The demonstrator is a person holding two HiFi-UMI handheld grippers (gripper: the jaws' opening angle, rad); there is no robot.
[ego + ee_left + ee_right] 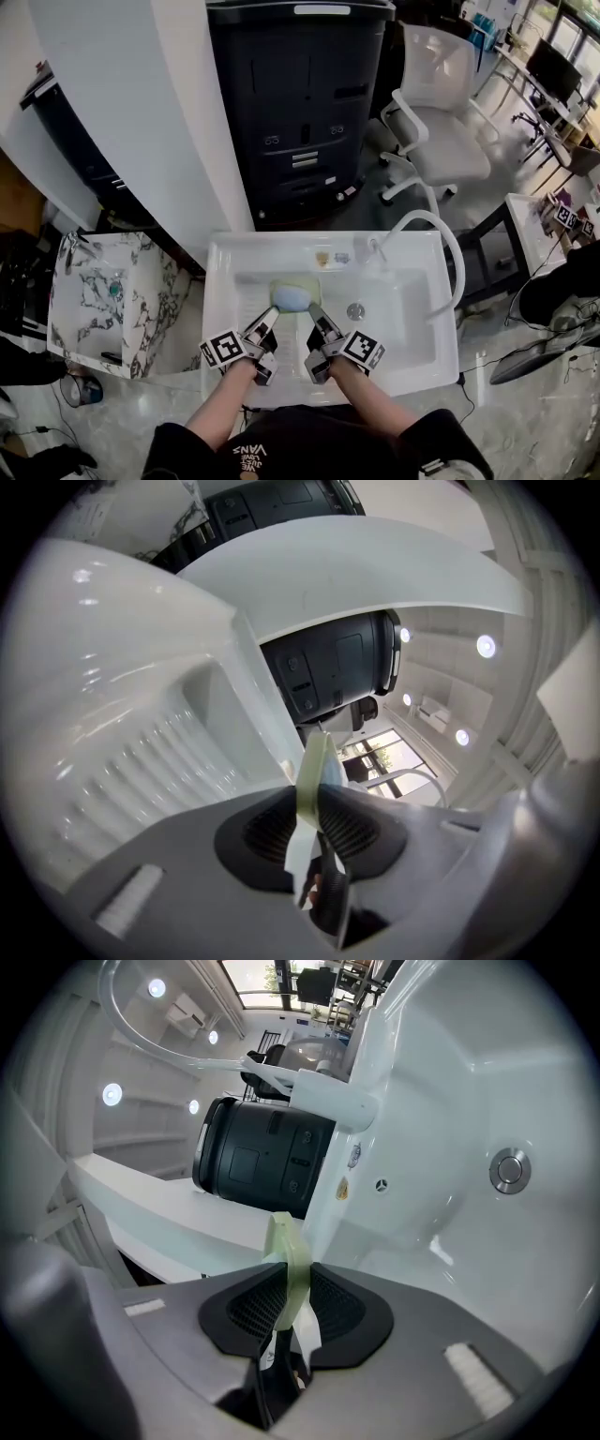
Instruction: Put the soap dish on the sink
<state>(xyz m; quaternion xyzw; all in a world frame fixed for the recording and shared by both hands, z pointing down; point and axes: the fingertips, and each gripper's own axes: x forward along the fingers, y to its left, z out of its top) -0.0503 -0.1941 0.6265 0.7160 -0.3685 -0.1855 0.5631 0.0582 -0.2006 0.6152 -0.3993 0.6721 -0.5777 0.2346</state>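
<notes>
Left gripper (266, 321), right gripper (315, 315) each clamping soap dish (289, 296) rim, holding it between them; sink (225, 253) underneath; setting down, releasing remaining.

Greenish soap dish (289, 296) — perhaps bluish-centred, white sink (417, 314)

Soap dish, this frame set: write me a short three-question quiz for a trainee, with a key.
1. How many of the grippers, left and right, are shut on the soap dish: A none, B one, C both?
2. True or false: the dish sits on the sink's back ledge.
3. Fill in: the jaws pinch the dish's pale ____ rim.
Key: 1 C; 2 false, it is held at the sink's basin; 3 green.
</notes>
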